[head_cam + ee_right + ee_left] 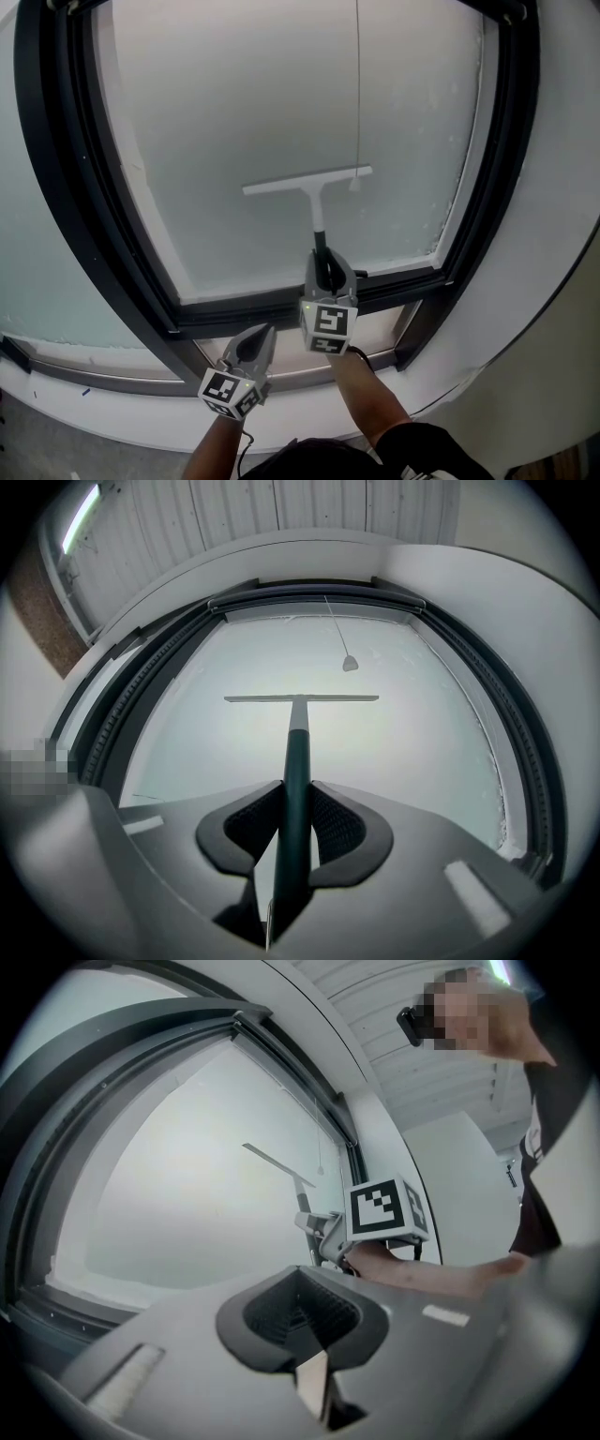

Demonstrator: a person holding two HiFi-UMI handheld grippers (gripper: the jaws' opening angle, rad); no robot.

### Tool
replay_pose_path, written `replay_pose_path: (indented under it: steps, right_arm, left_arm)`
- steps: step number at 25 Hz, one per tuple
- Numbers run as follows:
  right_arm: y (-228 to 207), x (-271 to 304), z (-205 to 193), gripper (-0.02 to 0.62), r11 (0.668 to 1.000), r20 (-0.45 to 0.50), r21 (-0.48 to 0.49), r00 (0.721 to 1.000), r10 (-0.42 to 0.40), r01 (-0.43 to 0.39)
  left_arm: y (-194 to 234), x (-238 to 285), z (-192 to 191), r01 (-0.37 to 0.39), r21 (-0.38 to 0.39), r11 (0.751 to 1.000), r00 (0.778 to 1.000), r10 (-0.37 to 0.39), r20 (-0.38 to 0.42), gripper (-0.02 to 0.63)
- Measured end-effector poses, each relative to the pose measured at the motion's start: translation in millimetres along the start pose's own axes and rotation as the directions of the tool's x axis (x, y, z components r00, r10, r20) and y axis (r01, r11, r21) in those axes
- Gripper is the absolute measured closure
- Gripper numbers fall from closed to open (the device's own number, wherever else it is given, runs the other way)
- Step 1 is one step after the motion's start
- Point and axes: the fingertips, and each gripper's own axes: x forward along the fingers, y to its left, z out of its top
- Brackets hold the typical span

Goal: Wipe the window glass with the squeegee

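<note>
A squeegee (309, 184) with a white blade and dark handle rests its blade flat against the frosted window glass (281, 103), roughly mid-pane. My right gripper (327, 272) is shut on the squeegee handle (297, 771), and the blade (301, 698) lies level across the glass ahead of it. My left gripper (259, 343) hangs lower and to the left, below the bottom frame, shut with nothing in it. In the left gripper view the squeegee (279, 1163) and the right gripper's marker cube (384, 1209) show off to the right.
A black window frame (94, 187) rings the pane, with a dark bottom rail (281, 309). A thin pull cord with a small knob (355, 184) hangs in front of the glass by the blade's right end. A white wall (553, 234) curves away at the right.
</note>
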Motion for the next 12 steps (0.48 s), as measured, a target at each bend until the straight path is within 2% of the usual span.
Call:
replay_pose_path:
  steps: [12]
  right_arm:
    - [3,-17,-36,0.5,1.0,-0.064,0.008,0.998,-0.002,0.003]
  left_arm:
    - [2,-2,-6,-0.005,-0.009,1.0,1.0,0.004,-0.016,0.607]
